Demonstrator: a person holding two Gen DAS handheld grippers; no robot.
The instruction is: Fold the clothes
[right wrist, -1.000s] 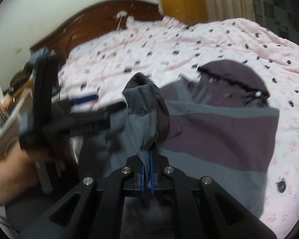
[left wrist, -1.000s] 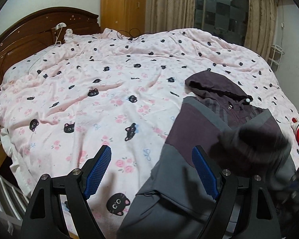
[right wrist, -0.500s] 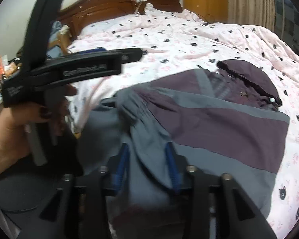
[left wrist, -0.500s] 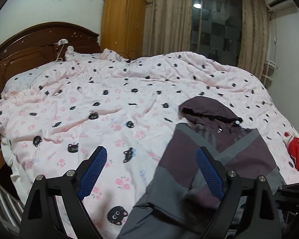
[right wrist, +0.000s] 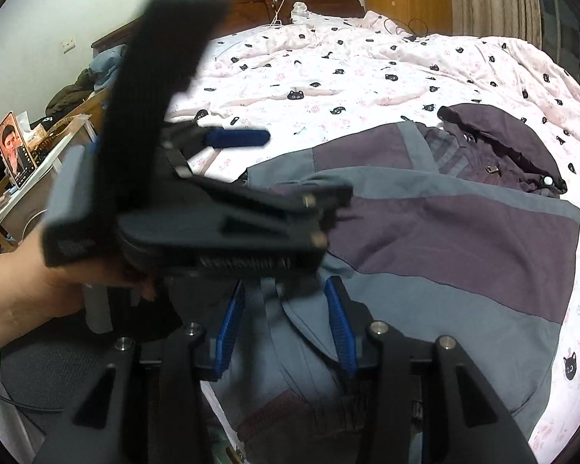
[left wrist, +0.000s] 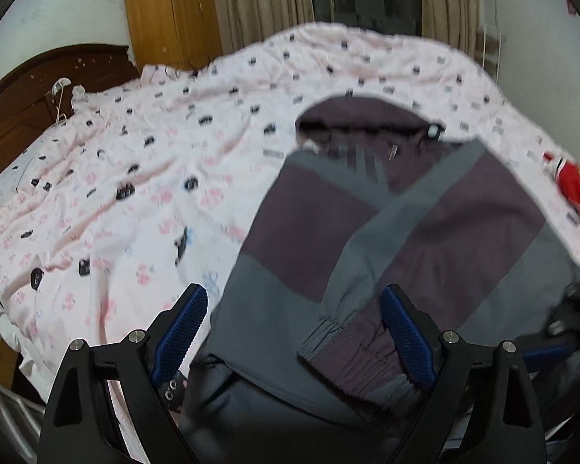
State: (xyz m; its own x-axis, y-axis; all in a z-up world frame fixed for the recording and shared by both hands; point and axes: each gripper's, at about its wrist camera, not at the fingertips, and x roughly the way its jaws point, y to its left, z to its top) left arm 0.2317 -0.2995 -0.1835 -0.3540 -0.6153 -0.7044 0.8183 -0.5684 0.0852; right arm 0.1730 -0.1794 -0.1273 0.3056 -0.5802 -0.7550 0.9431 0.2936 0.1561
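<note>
We have just let go of the sleeve (left wrist: 371,255): a second ago our right gripper (right wrist: 286,328) was clenched on its cuff, and now its jaws stand apart with nothing between them. The sleeve lies folded diagonally across the chest of the jacket (left wrist: 301,212), its gathered cuff (left wrist: 352,348) resting near the hem. The jacket itself is spread flat on the pink cat-print quilt (left wrist: 135,178), hood (left wrist: 367,116) pointing away from us, close to the near edge of the bed.

Our left gripper (left wrist: 294,332) has swung from the bare quilt over to the jacket; it hovers released above the cuff, gripping nothing. In the right view it crosses in front, blurred with motion.

We judge that one sleeve fold is done, and the other side likely comes next.
</note>
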